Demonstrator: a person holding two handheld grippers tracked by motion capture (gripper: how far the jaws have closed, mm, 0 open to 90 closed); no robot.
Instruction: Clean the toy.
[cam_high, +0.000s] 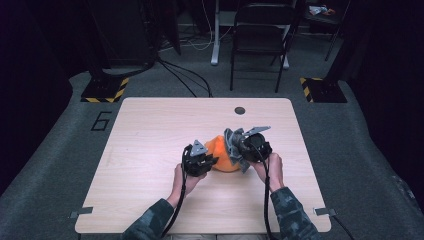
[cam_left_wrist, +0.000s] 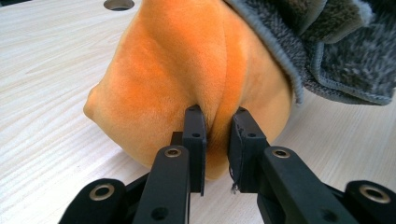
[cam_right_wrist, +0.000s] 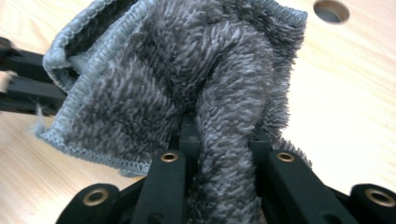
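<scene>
Orange plush cloth (cam_high: 223, 154) lies bunched near the middle of the pale wooden table (cam_high: 145, 150), between the two hand-held grippers. Left gripper (cam_left_wrist: 217, 140) is clamped on a fold of this orange cloth, its black jaws nearly together with the fabric pinched between them. Grey fleecy cloth (cam_right_wrist: 187, 79), edged with a stitched hem, overlaps the orange cloth's far right side in the left gripper view. Right gripper (cam_right_wrist: 224, 140) holds a thick gathered fold of the grey cloth, jaws pressed on it. In the high view, both grippers meet over the cloths; a round hole (cam_high: 240, 110) sits near the table's far edge.
</scene>
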